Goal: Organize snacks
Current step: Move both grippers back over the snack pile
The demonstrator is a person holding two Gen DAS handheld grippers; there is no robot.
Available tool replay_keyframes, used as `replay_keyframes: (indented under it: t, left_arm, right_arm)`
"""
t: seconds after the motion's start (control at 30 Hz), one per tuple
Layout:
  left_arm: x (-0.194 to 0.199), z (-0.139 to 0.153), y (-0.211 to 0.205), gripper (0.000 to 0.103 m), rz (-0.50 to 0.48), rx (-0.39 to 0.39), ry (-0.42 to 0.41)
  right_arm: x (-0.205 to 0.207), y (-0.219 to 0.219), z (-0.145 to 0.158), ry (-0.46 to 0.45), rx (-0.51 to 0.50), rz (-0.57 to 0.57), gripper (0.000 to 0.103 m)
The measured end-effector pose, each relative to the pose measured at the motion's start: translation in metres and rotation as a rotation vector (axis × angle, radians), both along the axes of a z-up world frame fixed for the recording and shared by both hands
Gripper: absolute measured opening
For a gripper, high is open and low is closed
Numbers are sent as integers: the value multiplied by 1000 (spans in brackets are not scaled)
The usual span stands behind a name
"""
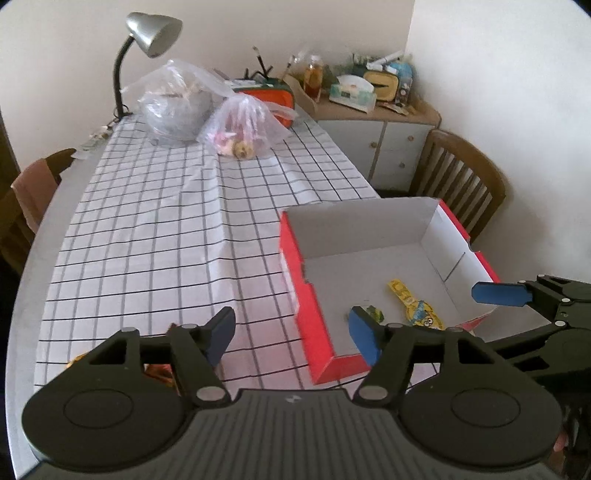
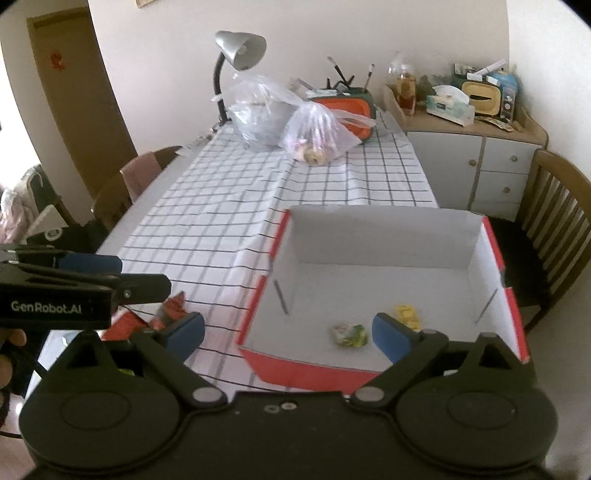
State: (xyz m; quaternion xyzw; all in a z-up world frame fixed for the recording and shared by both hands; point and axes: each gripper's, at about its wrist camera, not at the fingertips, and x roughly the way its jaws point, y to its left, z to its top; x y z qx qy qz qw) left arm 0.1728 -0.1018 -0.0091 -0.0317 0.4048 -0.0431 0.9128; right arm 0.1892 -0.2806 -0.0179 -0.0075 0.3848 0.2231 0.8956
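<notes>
Both tools, left tool (image 1: 293,330) and right tool (image 2: 288,334), are released and empty; two snacks lie ahead in the box (image 2: 388,221), so next you fetch the red packet (image 2: 171,308) beside your left tool.

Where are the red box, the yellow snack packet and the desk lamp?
red box (image 2: 314,373), right wrist view, near outer wall.
yellow snack packet (image 1: 413,304), left wrist view, packet's middle.
desk lamp (image 1: 153,33), left wrist view, silver shade.

We are in a home dining room. We note a table (image 1: 33,258) under a checked tablecloth (image 1: 155,221), wooden chairs (image 1: 461,177), a desk lamp (image 1: 147,37), and a cluttered sideboard (image 1: 373,136).
</notes>
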Motion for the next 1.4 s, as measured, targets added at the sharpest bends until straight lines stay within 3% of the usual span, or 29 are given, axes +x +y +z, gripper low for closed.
replay_keyframes:
  t: [0.37,0.5,0.63,1.07,1.4]
  left_arm:
    - [-38,-2,55,69,25,-20,-9]
    - [-55,-6,78,78,56,-28,-24]
    - [-70,-11,106,79,100,-26,-31]
    - [-106,-44,210,79,301,-41,45]
    - [-111,-82,235,79,358,-20,110]
  right_arm:
    - [-27,38,4,-18,60,32,102]
    - [-36,56,-2,-10,73,52,103]
    - [-44,74,-9,7,92,62,103]
    - [-55,125,-37,91,80,70,103]
    - [-42,147,-56,110,21,36,103]
